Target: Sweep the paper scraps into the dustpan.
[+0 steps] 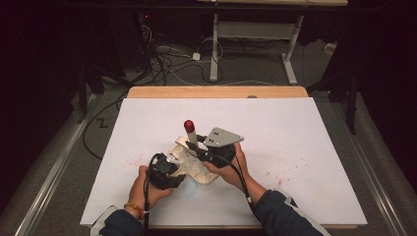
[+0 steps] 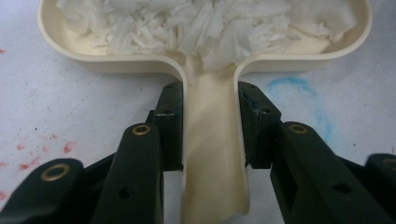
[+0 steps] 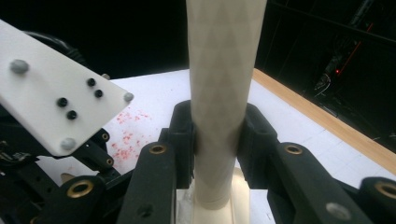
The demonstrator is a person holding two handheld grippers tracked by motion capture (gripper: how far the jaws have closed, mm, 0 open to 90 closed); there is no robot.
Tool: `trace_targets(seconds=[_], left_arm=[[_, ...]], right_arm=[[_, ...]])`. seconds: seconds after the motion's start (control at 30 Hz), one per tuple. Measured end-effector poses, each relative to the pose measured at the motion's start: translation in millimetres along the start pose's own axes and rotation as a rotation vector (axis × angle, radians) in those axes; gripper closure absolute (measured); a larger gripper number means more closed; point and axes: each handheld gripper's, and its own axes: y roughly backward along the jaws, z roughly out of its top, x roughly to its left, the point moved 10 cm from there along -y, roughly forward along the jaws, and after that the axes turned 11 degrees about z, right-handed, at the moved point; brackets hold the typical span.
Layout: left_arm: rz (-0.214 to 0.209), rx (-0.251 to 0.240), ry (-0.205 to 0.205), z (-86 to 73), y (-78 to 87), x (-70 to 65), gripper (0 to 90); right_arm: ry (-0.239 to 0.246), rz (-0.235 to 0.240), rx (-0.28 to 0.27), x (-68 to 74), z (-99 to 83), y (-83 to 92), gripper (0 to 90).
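Observation:
A cream scoop-shaped tray (image 1: 206, 174) lies on the white table sheet, its bowl (image 2: 116, 63) heaped with white shredded scraps (image 2: 201, 23). My left gripper (image 2: 210, 100) is shut on the tray's flat handle (image 2: 212, 154), one jaw on each side; from above it (image 1: 179, 164) sits at the tray's near-left end. My right gripper (image 1: 195, 145) is shut on an upright pale cylinder (image 3: 224, 70) with a red top (image 1: 189, 125), standing over the tray's far end. The jaws (image 3: 217, 135) clamp the cylinder low on its shaft.
Red specks (image 1: 133, 160) and a blue smear (image 2: 299, 86) mark the white sheet (image 1: 295, 128). A wooden table edge (image 1: 216, 92) runs along the far side. The left gripper's pale plate (image 3: 51, 93) is close to the right gripper. Cables and a table frame (image 1: 214, 44) stand on the floor beyond.

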Motion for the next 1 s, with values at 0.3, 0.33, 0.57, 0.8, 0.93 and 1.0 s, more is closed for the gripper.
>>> trace_targets(seconds=[0.3,0.33,0.57,0.8,0.93,1.0], left_arm=[[-0.005,-0.012,-0.010,-8.2,4.3,6.3,63.2],[-0.005,-0.015,-0.009,-10.4,5.8,7.5,63.2],[-0.003,-0.010,-0.006,-28.3,16.0,15.6,63.2],[0.005,0.016,-0.039,-41.7,19.0,16.2,63.3],[0.004,0.025,-0.052,-48.2,21.1,13.8,63.2],[0.008,0.025,-0.056,-49.6,21.7,11.9,63.3]], right_arm=[[-0.007,-0.041,-0.066,-16.6,21.0,27.3,70.7],[-0.016,-0.049,-0.078,-19.3,24.4,31.4,70.7],[-0.048,-0.087,-0.099,-39.5,29.5,52.4,70.6],[-0.023,-0.155,-0.023,-50.6,5.7,64.1,70.7],[-0.032,-0.181,0.035,-51.0,-12.5,70.4,70.7],[-0.034,-0.187,0.066,-48.3,-21.6,73.5,70.7]])
